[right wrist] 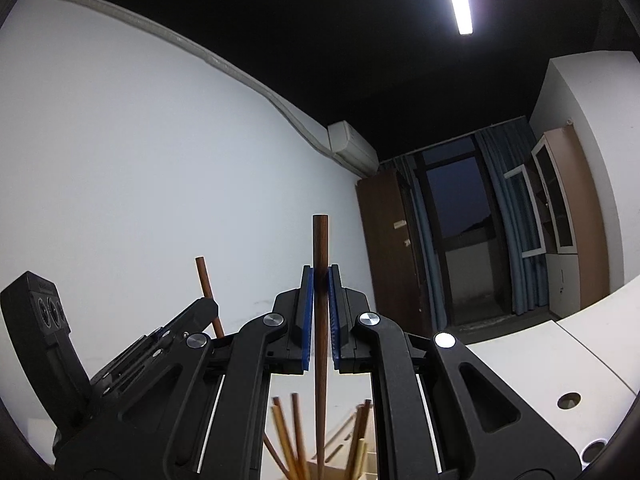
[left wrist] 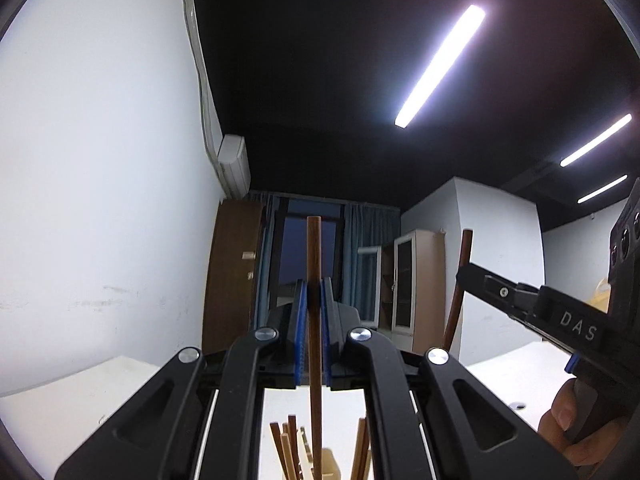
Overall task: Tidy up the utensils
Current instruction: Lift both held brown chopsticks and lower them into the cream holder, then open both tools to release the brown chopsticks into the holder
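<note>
My left gripper (left wrist: pixel 315 292) is shut on a dark brown chopstick (left wrist: pixel 314 256) that stands upright between its blue pads, thick end up. My right gripper (right wrist: pixel 319 280) is likewise shut on a second brown chopstick (right wrist: pixel 320 248), held upright. Each gripper shows in the other's view: the right gripper (left wrist: pixel 464 272) with its chopstick (left wrist: pixel 460 280) at the right of the left wrist view, the left gripper (right wrist: pixel 208 308) with its chopstick (right wrist: pixel 208 292) at the left of the right wrist view. Below both, several chopsticks (right wrist: pixel 288 436) stand in a pale wooden holder (right wrist: pixel 340 456).
A white table (right wrist: pixel 520 364) with round cable holes lies below. A white wall (left wrist: pixel 100 160) stands at the left; a brown cabinet (right wrist: pixel 384 248), a dark window with blue curtains and a glass-door cupboard (right wrist: pixel 560 208) are at the far end. A person's hand (left wrist: pixel 568 424) grips the right gripper's handle.
</note>
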`<state>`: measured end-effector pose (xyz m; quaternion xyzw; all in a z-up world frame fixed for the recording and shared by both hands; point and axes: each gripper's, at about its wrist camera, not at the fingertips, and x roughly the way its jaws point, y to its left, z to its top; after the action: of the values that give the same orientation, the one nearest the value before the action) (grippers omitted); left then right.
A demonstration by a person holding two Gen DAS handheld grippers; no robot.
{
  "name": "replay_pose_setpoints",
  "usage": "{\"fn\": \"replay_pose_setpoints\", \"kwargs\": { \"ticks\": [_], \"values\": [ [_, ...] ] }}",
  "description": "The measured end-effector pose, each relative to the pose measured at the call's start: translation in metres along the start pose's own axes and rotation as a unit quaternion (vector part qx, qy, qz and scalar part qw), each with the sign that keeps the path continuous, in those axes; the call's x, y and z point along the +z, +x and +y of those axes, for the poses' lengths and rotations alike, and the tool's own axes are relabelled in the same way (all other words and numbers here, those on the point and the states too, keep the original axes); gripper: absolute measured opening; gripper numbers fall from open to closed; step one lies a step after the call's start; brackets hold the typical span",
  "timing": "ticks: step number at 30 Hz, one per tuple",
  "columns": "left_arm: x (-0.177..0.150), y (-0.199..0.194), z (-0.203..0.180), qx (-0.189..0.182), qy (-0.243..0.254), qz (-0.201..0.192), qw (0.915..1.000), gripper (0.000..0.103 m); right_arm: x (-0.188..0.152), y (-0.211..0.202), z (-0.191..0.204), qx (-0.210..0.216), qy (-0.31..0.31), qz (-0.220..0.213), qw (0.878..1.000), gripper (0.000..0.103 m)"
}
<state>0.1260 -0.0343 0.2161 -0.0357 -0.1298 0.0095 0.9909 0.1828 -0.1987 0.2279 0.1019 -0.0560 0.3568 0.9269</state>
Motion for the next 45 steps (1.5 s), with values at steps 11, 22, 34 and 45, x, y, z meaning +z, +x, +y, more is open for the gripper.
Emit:
{"fn": "replay_pose_setpoints", "kwargs": {
  "ticks": [11, 22, 34, 45],
  "values": [
    [-0.032, 0.030, 0.004, -0.004, 0.008, 0.079, 0.9969, 0.006, -0.041, 0.032, -0.007, -0.015, 0.003, 0.091, 0.996, 0.007],
    [-0.047, 0.039, 0.023, -0.009, -0.004, 0.118, 0.9930, 0.006, -0.062, 0.028, 0.006, -0.013, -0.018, 0.137, 0.990, 0.007],
    [-0.052, 0.043, 0.036, -0.018, -0.020, 0.158, 0.9870, 0.026, -0.060, 0.022, 0.004, -0.029, -0.021, 0.157, 0.987, 0.009],
    [-0.049, 0.010, 0.047, -0.007, -0.010, 0.178, 0.9840, 0.027, -0.061, -0.009, -0.005, -0.057, -0.025, 0.171, 0.983, 0.014]
  ]
}}
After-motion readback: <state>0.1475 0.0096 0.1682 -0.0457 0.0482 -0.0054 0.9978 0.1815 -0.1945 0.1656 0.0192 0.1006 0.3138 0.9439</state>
